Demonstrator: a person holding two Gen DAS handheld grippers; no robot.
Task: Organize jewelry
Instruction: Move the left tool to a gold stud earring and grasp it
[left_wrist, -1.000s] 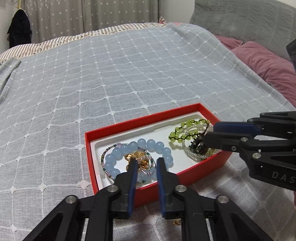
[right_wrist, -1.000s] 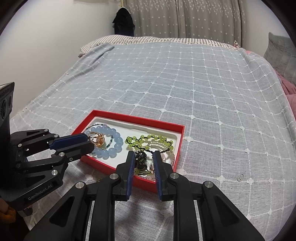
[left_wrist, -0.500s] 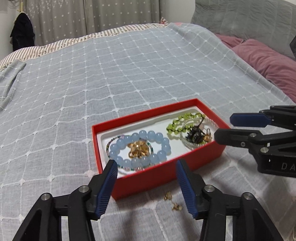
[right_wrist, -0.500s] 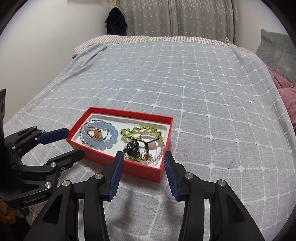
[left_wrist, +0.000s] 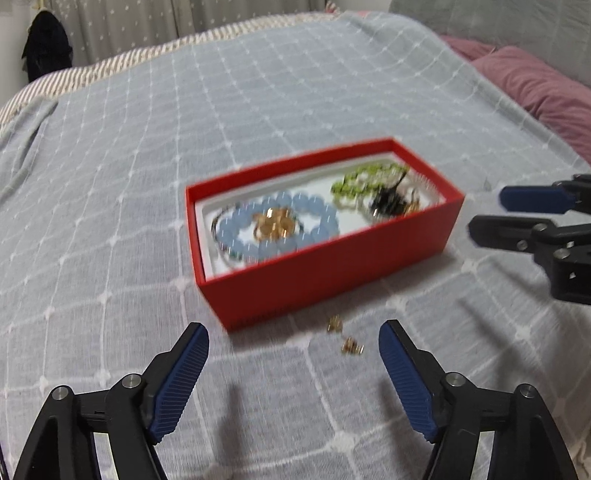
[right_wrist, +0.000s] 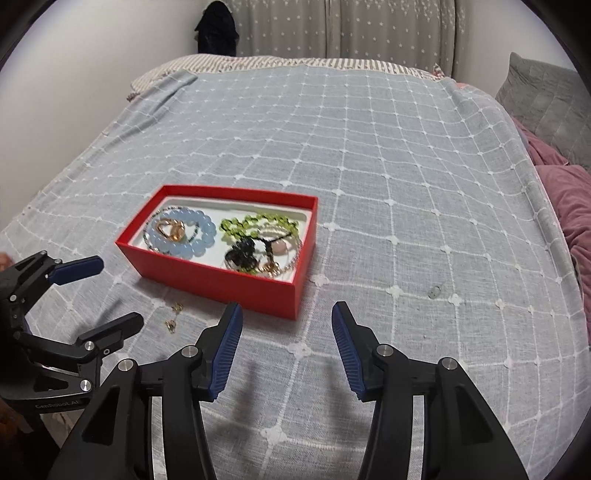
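Observation:
A red box (left_wrist: 325, 273) (right_wrist: 221, 278) with a white lining lies on the grey checked bedspread. Inside it are a pale blue bead bracelet (left_wrist: 321, 218) (right_wrist: 201, 243) around a gold trinket (left_wrist: 275, 227), a green bead bracelet (left_wrist: 365, 177) (right_wrist: 255, 223) and a black piece (left_wrist: 386, 201) (right_wrist: 242, 254). Small gold earrings (left_wrist: 345, 338) (right_wrist: 173, 315) lie on the cloth in front of the box. My left gripper (left_wrist: 293, 332) (right_wrist: 118, 291) hovers before the box, its jaws opening, nothing between them. My right gripper (right_wrist: 286, 310) (left_wrist: 487, 208) is near the box's right corner, jaws also opening and empty.
A small clear ring (right_wrist: 435, 291) lies on the bedspread right of the box. Mauve pillows (left_wrist: 535, 88) and a grey cushion (right_wrist: 546, 103) line the right side. The bed's left edge (right_wrist: 55, 177) runs beside a white wall. Curtains hang at the back.
Both grippers have drawn back from the box toward me and their jaws have spread wide. The gold trinket and the black piece now lie in the box, free of the pads.

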